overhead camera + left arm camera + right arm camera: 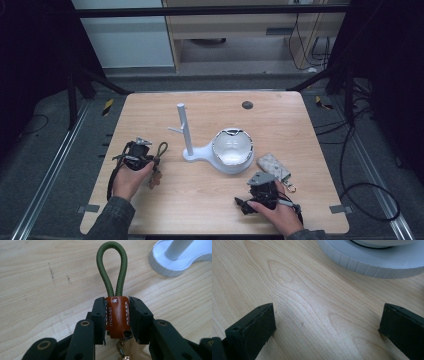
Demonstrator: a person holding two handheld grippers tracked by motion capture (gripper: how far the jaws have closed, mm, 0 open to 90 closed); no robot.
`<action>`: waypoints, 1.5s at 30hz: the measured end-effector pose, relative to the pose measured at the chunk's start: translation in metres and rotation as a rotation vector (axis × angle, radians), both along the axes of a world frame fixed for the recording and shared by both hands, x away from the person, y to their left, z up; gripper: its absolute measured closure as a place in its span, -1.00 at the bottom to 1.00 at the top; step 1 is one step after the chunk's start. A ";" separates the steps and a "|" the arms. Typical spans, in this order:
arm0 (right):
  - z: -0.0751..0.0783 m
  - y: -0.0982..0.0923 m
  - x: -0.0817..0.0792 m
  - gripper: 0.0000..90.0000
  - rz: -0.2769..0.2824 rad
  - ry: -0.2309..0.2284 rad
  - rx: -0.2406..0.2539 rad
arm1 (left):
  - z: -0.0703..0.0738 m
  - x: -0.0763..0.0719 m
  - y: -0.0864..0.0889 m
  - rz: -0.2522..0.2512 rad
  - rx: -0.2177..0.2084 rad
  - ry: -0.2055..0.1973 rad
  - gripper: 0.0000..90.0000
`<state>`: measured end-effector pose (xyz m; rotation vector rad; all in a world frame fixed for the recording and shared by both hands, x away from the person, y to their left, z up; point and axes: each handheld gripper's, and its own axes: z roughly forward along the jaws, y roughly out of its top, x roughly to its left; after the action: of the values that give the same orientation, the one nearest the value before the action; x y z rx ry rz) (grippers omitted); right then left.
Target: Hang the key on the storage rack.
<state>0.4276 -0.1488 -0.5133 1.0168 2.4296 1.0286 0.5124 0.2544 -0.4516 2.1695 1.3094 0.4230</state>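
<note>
We hold a tool in each hand over a wooden table (210, 200). Our left tool (117, 315) is clamped on the brown leather sleeve (117, 316) of a key fob: both pads press the sleeve's sides, and the green cord loop (112, 267) sticks straight out past the tips over the bare wood. Below the sleeve, between the jaws, a brass clasp (122, 346) and a scrap of tan leather show, too cramped for us to tell more. In the high view the left tool (136, 155) sits at the table's left side, in our left hand (129, 179), with the loop (161, 149) pointing toward the white stand (200, 152) and a brown tag (155, 179) hanging just beside the hand.

The stand has an upright post (184, 127) with a side peg, and its base joins a round dish (232, 150) near the table's middle. In the left gripper view the base (180, 258) lies up and to the right of the loop, apart from it.

Our right tool (327, 327) stands wide with only wood grain between the jaws; the dish's ribbed rim (372, 266) lies ahead of it, not touching. From above, the right tool (262, 192) rests low at the near right edge in our right hand (277, 215), just beside a pale patterned key pouch (274, 166) with a ring at its end
</note>
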 end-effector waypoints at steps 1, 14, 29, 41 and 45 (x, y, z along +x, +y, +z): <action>0.000 0.000 0.000 -1.00 0.001 0.002 -0.002 | 0.001 -0.001 0.000 -0.005 -0.008 -0.007 0.48; 0.000 0.000 0.002 -1.00 0.001 0.000 -0.001 | 0.026 -0.027 -0.002 -0.065 -0.096 -0.172 0.48; 0.000 0.000 0.002 -1.00 0.000 0.000 0.000 | 0.045 -0.059 0.011 -0.082 -0.213 -0.290 0.48; 0.000 0.000 0.002 -1.00 0.000 0.001 0.000 | 0.055 -0.074 0.007 -0.100 -0.254 -0.344 0.48; 0.000 0.000 0.002 -0.99 0.000 0.001 0.000 | 0.059 -0.079 0.001 -0.112 -0.271 -0.362 0.48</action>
<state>0.4295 -0.1486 -0.5132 1.0171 2.4305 1.0284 0.4334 0.2558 -0.3923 1.8277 0.9787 0.5310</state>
